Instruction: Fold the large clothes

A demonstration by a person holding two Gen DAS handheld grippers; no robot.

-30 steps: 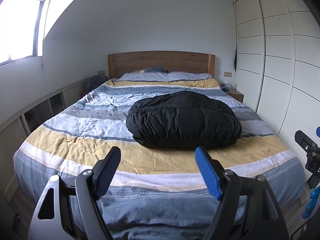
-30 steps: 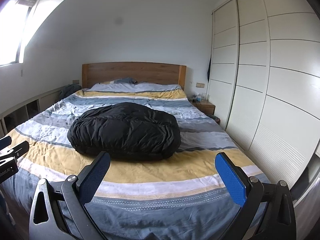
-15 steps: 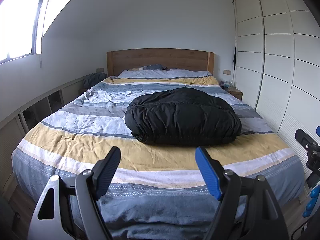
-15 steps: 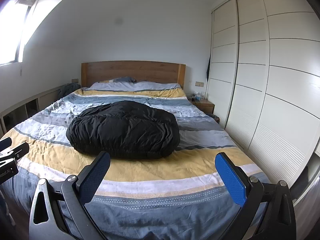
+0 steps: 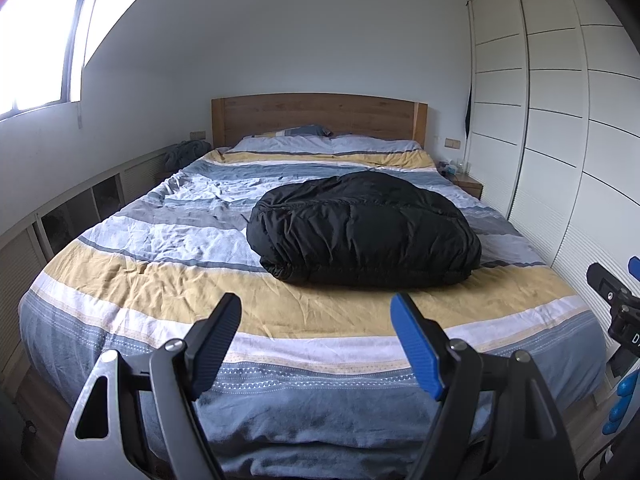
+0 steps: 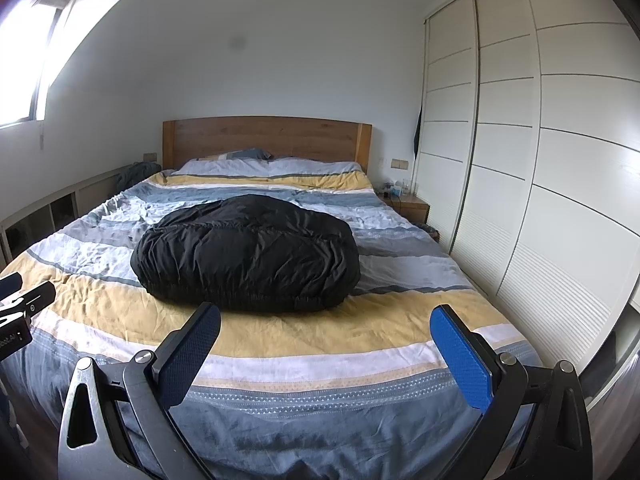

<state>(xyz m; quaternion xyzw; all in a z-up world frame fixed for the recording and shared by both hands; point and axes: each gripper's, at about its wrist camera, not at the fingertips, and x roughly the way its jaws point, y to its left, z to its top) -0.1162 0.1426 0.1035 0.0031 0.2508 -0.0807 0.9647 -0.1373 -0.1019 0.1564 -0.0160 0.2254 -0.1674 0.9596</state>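
A bed [image 5: 120,280] with a striped blue, white and yellow duvet fills both views, its wooden headboard [image 5: 320,118] at twelve o'clock. A white sliding wardrobe [image 6: 540,160] stands at three o'clock. The black puffy garment [image 5: 364,232] lies bundled on the duvet, just right of centre in the left wrist view. The left gripper [image 5: 316,320] and right gripper [image 6: 326,332] hover at six o'clock, near the foot of the bed, jaws wide, holding nothing.
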